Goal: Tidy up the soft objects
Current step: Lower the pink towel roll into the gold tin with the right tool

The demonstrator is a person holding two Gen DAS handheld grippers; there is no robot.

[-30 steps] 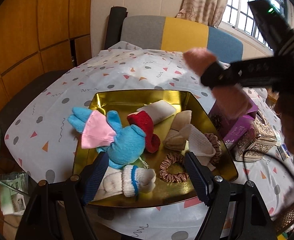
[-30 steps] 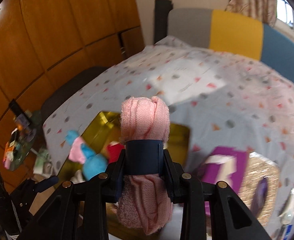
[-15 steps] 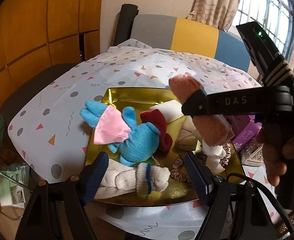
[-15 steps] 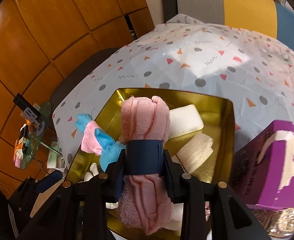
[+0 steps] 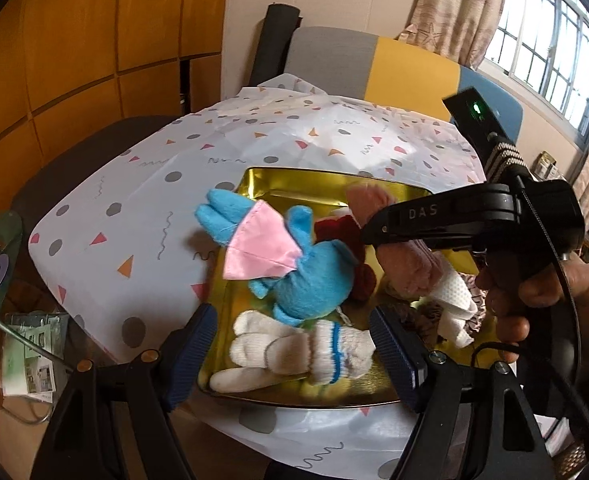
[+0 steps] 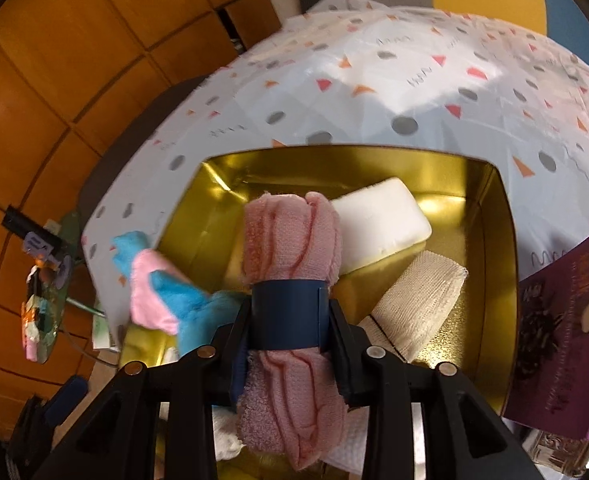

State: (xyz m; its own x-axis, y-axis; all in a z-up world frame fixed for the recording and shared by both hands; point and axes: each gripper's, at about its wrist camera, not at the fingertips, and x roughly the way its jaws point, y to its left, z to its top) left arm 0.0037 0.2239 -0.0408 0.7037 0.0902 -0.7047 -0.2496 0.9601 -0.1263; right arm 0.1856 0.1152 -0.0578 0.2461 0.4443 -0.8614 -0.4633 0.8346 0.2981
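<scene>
A gold tray [image 5: 334,174] on the spotted tablecloth holds a blue plush with a pink cape [image 5: 310,280], a white glove [image 5: 294,352], a red item [image 5: 334,228], a white block [image 6: 378,224] and a cream gauze roll [image 6: 414,304]. My right gripper [image 6: 290,300] hangs low over the tray's middle with a rolled pink towel [image 6: 290,240] between its pads. Its jaws are opening, but the pads still touch the roll. My left gripper [image 5: 290,324] stands open over the tray's near end, above the glove, holding nothing.
A purple box [image 6: 566,340] stands just right of the tray, with a glittery container below it. A grey, yellow and blue chair [image 5: 374,60] is behind the table. Wooden wall panels are on the left. A hand [image 5: 534,292] holds the right gripper.
My right gripper has come down with the pink towel from above the table into the tray. My left gripper has drifted a little along the tray's near end.
</scene>
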